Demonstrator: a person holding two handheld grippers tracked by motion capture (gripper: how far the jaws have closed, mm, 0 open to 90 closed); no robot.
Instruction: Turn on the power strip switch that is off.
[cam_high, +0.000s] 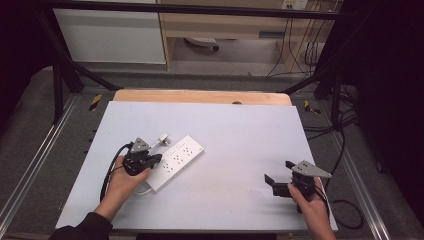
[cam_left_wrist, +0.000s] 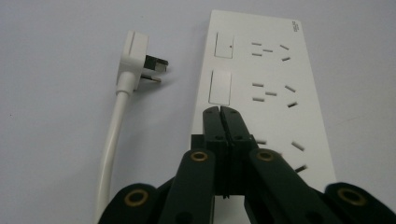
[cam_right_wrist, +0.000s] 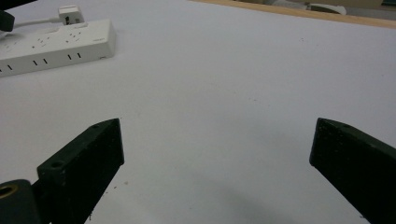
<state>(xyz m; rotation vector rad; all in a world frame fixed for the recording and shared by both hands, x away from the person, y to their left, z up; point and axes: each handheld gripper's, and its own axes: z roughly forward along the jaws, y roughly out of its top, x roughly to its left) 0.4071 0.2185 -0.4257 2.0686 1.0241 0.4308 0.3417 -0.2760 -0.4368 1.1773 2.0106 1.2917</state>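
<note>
- The white power strip (cam_high: 176, 160) lies flat on the pale table (cam_high: 240, 140), and it serves as the landmark for everything else here.
- The left gripper (cam_left_wrist: 220, 112) sits over the strip's near end with its jaws pressed together, tips resting on or just above the strip's top face beside the nearest rocker switch (cam_left_wrist: 220, 87); contact cannot be told for certain.
- As a judgement, the work in hand is pressing or steadying the strip, and it looks to be in an early stage: the plug (cam_left_wrist: 139, 59) lies unplugged on the table just beside the strip's switch edge, prongs pointing toward the strip but apart from it.
- What seems left is to take up the plug or work the switches; no socket holds anything yet.
- The right gripper (cam_high: 280, 181) hovers well apart from the strip, on the far side from the plug, its jaws wide apart and holding nothing.
- The strip is a long white block with two rocker switches along one edge and rows of socket slots beside them; one switch carries a small red dot.
- The plug's white cord (cam_left_wrist: 112, 140) trails back alongside the strip toward the left gripper.
</note>
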